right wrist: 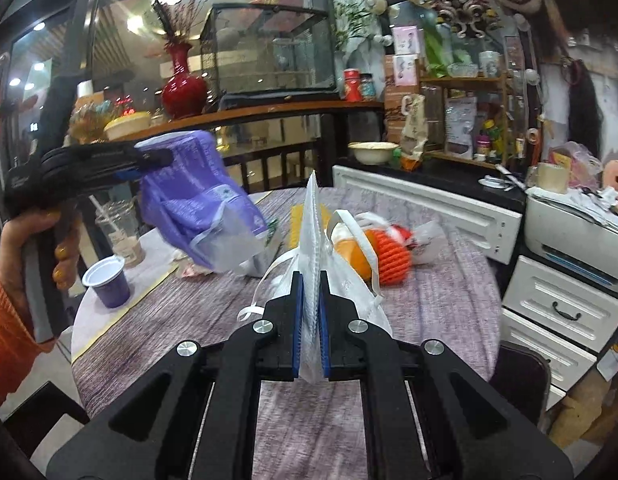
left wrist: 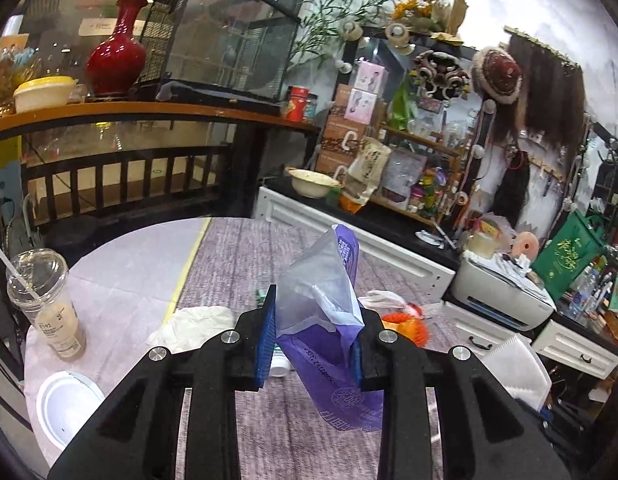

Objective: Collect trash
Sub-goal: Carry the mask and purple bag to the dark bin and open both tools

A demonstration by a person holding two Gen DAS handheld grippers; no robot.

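The left gripper [left wrist: 315, 336] is clamped on a purple plastic bag [left wrist: 329, 304], held up in the air above the round table [right wrist: 429, 304], its mouth sagging open toward the right gripper [right wrist: 310, 320]. The right gripper pinches a folded white face mask [right wrist: 311, 240] upright between its blue pads [right wrist: 324, 344], the straps dangling over the middle of the table. Near the table's far edge lie an orange foam net [right wrist: 391, 256] and a crumpled clear wrapper [right wrist: 429, 240]. At the left edge stand a purple paper cup [right wrist: 108, 282] and a clear plastic drink cup [left wrist: 45, 304] with a straw; a white crumpled tissue [left wrist: 193, 326] lies close by.
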